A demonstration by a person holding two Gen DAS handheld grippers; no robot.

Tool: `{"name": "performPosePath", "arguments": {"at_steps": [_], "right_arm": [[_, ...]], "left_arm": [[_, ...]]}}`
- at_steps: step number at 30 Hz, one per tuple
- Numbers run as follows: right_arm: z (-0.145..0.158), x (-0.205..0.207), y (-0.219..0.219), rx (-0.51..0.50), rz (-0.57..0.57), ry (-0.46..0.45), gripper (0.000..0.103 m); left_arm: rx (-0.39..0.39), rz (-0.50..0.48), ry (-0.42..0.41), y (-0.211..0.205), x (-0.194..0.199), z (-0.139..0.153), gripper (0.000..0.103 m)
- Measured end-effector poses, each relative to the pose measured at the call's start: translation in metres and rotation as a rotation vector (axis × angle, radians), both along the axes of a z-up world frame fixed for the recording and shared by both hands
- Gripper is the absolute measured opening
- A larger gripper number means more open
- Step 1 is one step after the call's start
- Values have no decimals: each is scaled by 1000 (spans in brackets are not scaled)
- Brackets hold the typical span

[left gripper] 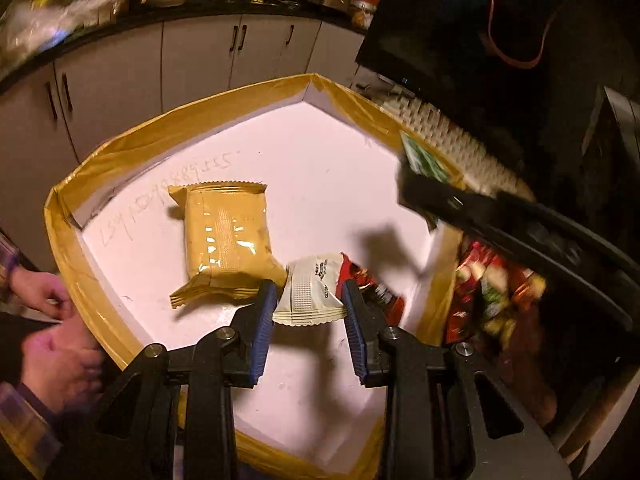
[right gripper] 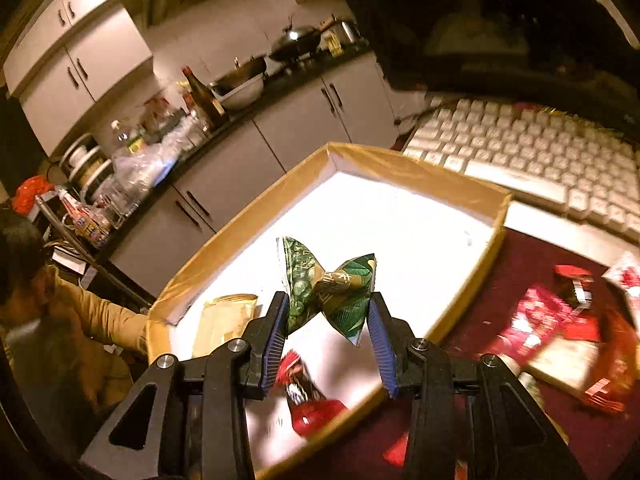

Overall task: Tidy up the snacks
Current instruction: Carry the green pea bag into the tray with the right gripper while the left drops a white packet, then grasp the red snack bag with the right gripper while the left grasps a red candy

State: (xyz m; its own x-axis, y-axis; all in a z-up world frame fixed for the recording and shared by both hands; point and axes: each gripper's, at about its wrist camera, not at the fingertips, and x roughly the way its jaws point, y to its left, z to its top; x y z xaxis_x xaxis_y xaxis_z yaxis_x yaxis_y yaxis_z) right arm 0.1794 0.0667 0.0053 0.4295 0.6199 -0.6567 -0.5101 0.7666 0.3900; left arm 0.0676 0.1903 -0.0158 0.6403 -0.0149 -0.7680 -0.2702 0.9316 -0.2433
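Observation:
A shallow white box with a tan taped rim (left gripper: pixel 60 216) (right gripper: pixel 400 164) holds a yellow snack packet (left gripper: pixel 226 236) (right gripper: pixel 224 320), a white packet (left gripper: pixel 308 292) and a red packet (left gripper: pixel 372 284) (right gripper: pixel 308 400). My left gripper (left gripper: pixel 309 304) hangs over the box with its jaws apart on either side of the white packet, not squeezing it. My right gripper (right gripper: pixel 328 316) is shut on a crumpled green packet (right gripper: pixel 332 288) and holds it above the box; that packet shows in the left wrist view (left gripper: pixel 424 160) at the box's right rim.
Several red snack packets (right gripper: pixel 560 320) (left gripper: pixel 492 292) lie on the dark red table right of the box. A white keyboard (right gripper: pixel 540 148) (left gripper: pixel 452 136) lies behind the box. A person's hands (left gripper: pixel 48 320) are at the box's left edge. Kitchen cabinets (left gripper: pixel 192 52) stand beyond.

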Motion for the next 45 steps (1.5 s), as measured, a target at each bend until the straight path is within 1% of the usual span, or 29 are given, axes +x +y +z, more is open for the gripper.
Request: {"name": "performPosePath", "arguments": {"at_steps": [2, 3, 5, 7, 11, 13, 14, 15, 16, 17, 18, 21, 23, 26, 28, 30, 32, 33, 35, 36, 38, 40, 43, 45], "right_arm": [[-7, 2, 10, -26, -2, -24, 40], [-11, 2, 13, -34, 1, -27, 41], [-17, 1, 16, -42, 6, -28, 41], [-22, 2, 15, -34, -1, -23, 43], [-20, -2, 12, -18, -26, -41, 48], [-19, -2, 12, -7, -22, -39, 50], [-18, -2, 10, 17, -15, -29, 52], [-17, -2, 8, 45, -10, -19, 55], [-16, -1, 4, 74, -8, -14, 57], [-14, -1, 3, 91, -9, -14, 62], [-12, 0, 0, 113, -10, -14, 63], [-6, -2, -8, 158, -9, -21, 64], [4, -7, -21, 194, -28, -23, 65], [14, -21, -47, 240, -53, -34, 70], [16, -35, -76, 283, -59, -23, 70], [14, -46, -100, 286, -79, -19, 70], [9, -57, -125, 274, -114, -18, 70], [4, -63, -139, 259, -137, -10, 70], [-7, -72, -162, 233, -171, 4, 70], [-11, -74, -171, 224, -185, 7, 70], [-22, -76, -191, 202, -229, 21, 70], [-31, -75, -203, 207, -256, 43, 70], [-44, -67, -216, 247, -281, 100, 70], [-46, -64, -215, 242, -276, 104, 70]], "left_arm": [[30, -23, 22, -3, 1, -2, 31], [31, -45, 38, -6, 4, -4, 31], [36, -52, 51, -8, 7, -7, 31], [30, -40, 39, -6, 8, -7, 31], [12, -10, 3, -1, 6, -4, 33], [-3, 5, -28, 3, -1, 0, 43], [-4, 4, -45, 3, -5, 2, 52], [-1, 2, -53, 3, -6, 2, 58], [5, 0, -65, 3, -8, 4, 60], [8, 4, -74, 2, -11, 5, 63], [7, 7, -78, 2, -11, 6, 65], [-10, 28, -100, 1, -17, 14, 65], [-19, 28, -121, 1, -22, 18, 68], [-19, 21, -152, -3, -32, 26, 70], [-30, 8, -165, -6, -33, 30, 69], [-51, 8, -182, -9, -36, 33, 71], [-61, -5, -178, -14, -35, 32, 77], [-54, -16, -170, -18, -34, 30, 78], [22, -58, -103, -32, -24, 22, 78], [41, -43, -94, -35, -23, 21, 78], [24, -29, -125, -37, -27, 26, 78], [-5, -54, -156, -42, -30, 32, 78], [-12, -105, -152, -56, -32, 34, 78], [-14, -140, -138, -68, -32, 33, 78]]}}
